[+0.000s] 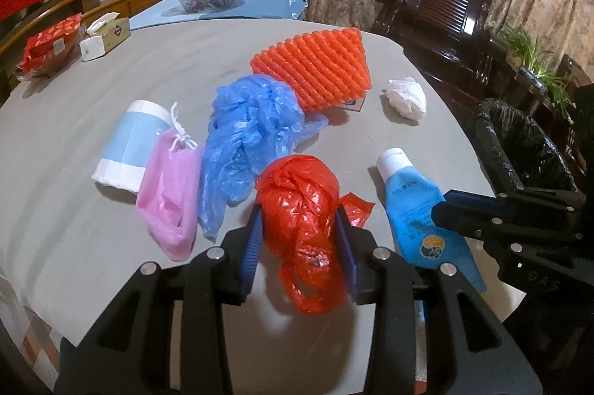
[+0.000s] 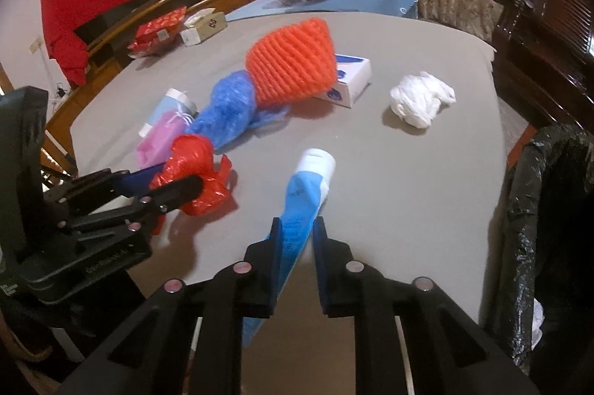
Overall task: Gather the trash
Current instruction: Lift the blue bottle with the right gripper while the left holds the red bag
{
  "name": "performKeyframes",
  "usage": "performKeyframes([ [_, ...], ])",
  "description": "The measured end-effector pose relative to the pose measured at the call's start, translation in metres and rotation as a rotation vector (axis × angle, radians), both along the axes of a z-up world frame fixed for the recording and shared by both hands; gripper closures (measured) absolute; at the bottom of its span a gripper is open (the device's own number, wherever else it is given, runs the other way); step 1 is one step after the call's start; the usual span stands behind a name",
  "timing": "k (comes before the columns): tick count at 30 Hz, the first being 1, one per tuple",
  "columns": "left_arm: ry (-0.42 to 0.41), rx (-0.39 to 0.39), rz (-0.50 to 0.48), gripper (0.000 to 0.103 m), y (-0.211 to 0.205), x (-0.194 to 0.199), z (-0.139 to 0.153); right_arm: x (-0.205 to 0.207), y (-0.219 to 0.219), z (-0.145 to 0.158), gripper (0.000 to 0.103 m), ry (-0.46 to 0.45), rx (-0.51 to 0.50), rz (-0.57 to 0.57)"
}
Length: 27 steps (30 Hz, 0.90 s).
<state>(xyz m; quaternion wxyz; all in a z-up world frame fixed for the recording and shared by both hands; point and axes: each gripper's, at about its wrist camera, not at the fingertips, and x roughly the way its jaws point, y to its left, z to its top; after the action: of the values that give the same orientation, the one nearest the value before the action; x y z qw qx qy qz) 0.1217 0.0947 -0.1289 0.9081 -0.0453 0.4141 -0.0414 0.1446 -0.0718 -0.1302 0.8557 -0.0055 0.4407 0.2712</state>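
Left wrist view, left gripper (image 1: 299, 220) clamped on red bag (image 1: 300, 205), right gripper (image 2: 297, 228) pinching blue tube (image 2: 300, 205).

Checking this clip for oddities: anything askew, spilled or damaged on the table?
Nothing spilled or damaged. One oddity: the orange foam net rests tilted on the white box, hiding most of it.

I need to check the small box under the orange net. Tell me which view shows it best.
The right wrist view: the box shows its white side and blue-printed top beside the orange net. The left wrist view shows only a corner under the net.
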Motion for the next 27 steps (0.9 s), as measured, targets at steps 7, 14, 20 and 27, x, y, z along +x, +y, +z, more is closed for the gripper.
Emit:
performKeyframes([
  [7,-0.004,-0.008,0.012,0.066,0.007,-0.002,0.001,0.006,0.016,-0.003,0.086,0.017,-0.021,0.001],
  [14,0.001,-0.022,0.023,0.066,0.013,-0.001,0.0,0.019,0.028,-0.008,0.083,0.023,-0.019,-0.007],
  [20,-0.001,-0.025,0.042,0.066,0.019,0.001,0.0,0.026,0.036,-0.014,0.098,0.027,-0.022,0.02],
  [27,-0.024,-0.023,0.035,0.066,0.014,-0.002,0.008,0.016,0.022,0.009,0.101,-0.043,-0.027,0.018],
])
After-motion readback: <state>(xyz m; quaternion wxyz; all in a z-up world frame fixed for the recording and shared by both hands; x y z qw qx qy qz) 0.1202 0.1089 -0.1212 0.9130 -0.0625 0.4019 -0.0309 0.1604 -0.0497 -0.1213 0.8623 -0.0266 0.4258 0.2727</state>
